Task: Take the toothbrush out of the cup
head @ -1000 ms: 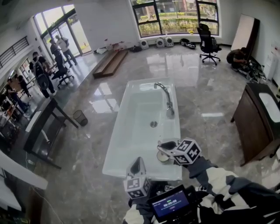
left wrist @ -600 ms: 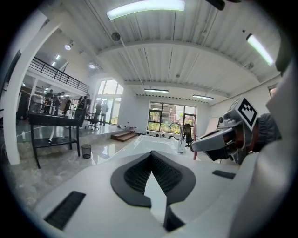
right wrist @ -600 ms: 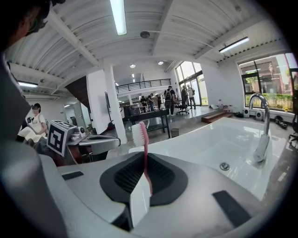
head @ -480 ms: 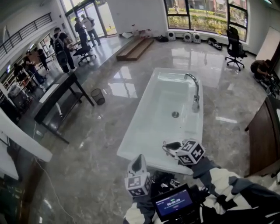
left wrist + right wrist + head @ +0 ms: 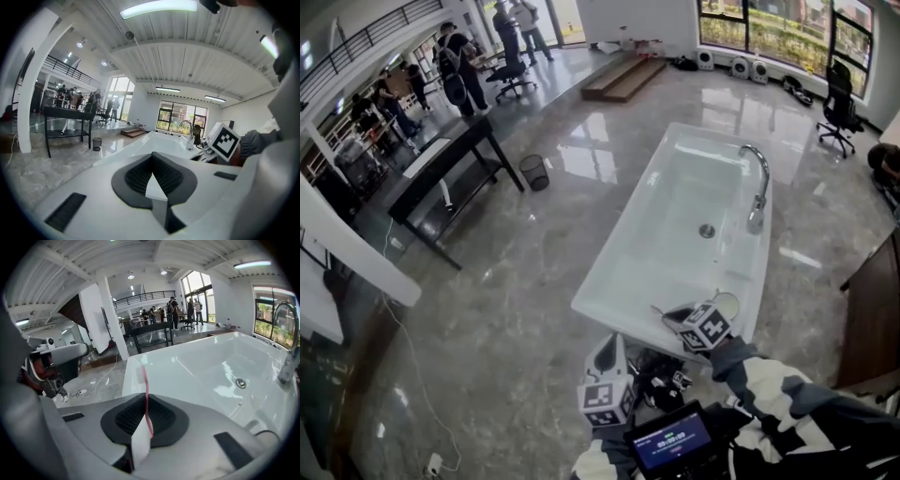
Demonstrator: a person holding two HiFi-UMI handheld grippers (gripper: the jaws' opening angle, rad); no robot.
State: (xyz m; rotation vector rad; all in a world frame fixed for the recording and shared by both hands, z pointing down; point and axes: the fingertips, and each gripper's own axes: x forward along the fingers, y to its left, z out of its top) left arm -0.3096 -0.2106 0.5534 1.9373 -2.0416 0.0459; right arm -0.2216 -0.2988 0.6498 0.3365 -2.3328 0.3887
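While the right gripper tilts down over the tub corner, jaws pinching the pink toothbrush, just beside the cup, the left gripper sits near level, jaws together, empty.

We log the toothbrush as pink. Bathtub: glossy white. Floor: grey marble, veined and mottled. The left gripper and the right gripper both show pale grey shells with black ribbed pads. Marker cubes: black squares on white. Sleeve: black-and-white patches.
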